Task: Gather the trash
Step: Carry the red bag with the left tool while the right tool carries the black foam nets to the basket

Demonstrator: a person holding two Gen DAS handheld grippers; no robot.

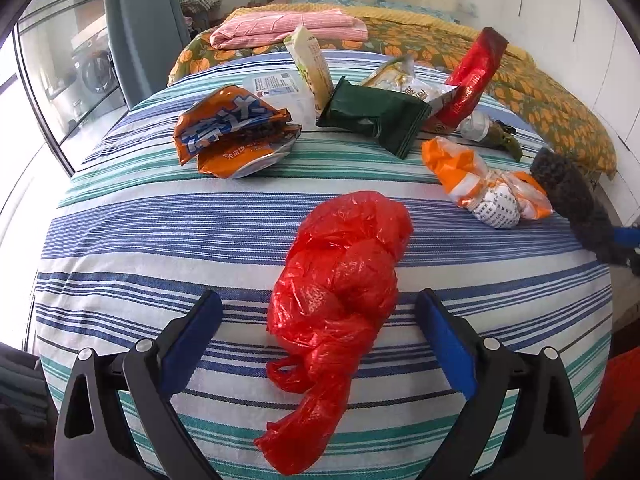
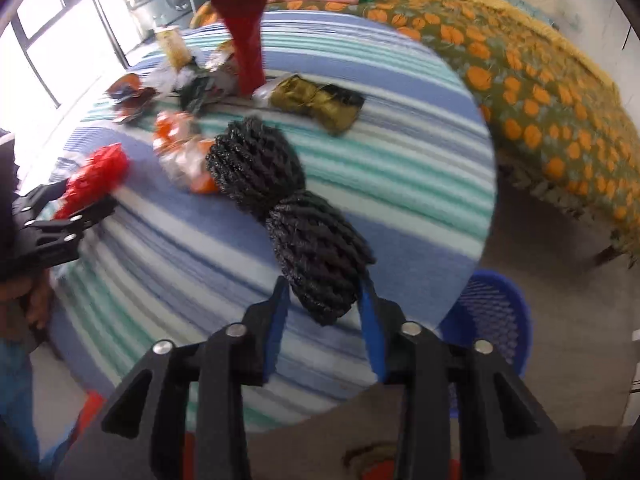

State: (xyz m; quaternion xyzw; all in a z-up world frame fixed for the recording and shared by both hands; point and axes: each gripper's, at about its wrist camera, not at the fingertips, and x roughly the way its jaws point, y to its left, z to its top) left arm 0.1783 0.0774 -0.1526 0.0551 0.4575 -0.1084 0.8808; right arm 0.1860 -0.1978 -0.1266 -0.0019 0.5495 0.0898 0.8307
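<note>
A crumpled red plastic bag (image 1: 340, 292) lies on the striped cloth (image 1: 160, 232) between the open fingers of my left gripper (image 1: 320, 320), which is empty. It also shows in the right wrist view (image 2: 96, 176). My right gripper (image 2: 324, 300) is shut on a black foam net (image 2: 296, 220) and holds it over the table; the net also shows at the right edge of the left wrist view (image 1: 572, 200). An orange snack bag (image 1: 236, 136), a dark green wrapper (image 1: 376, 120), a red wrapper (image 1: 472, 76) and an orange-white wrapper (image 1: 480, 180) lie farther back.
A blue mesh basket (image 2: 492, 312) stands on the floor past the table's right edge. A bed with an orange-patterned cover (image 2: 540, 92) and folded pink cloth (image 1: 288, 28) is behind the table. A gold-green wrapper (image 2: 320, 104) lies near the red one. Glass doors (image 1: 60, 80) are at left.
</note>
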